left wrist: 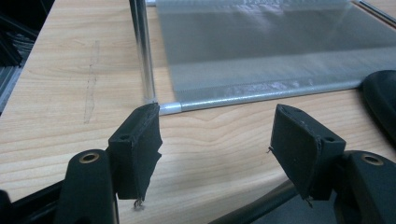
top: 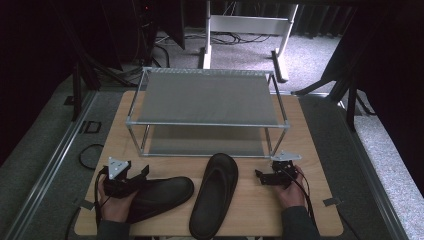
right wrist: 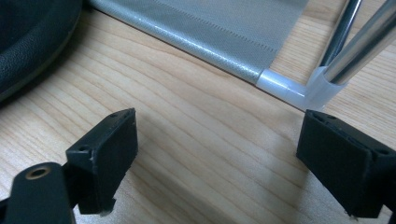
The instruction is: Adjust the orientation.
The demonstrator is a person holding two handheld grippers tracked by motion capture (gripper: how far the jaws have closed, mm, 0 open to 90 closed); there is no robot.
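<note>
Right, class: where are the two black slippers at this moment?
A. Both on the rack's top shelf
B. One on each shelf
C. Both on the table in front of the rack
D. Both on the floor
C: both slippers lie on the table, in front of the rack, whose shelves are bare.

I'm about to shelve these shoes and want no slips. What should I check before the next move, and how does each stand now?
1. Left hand-held gripper open: ok, nothing between the jaws.
2. Right hand-held gripper open: ok, bare table between the jaws.
3. Left shoe within reach: ok, beside the left gripper.
4. Right shoe free: ok, lying flat, untouched.
5. Rack shelves free: ok.
6. Shoes gripped: not ok.
</note>
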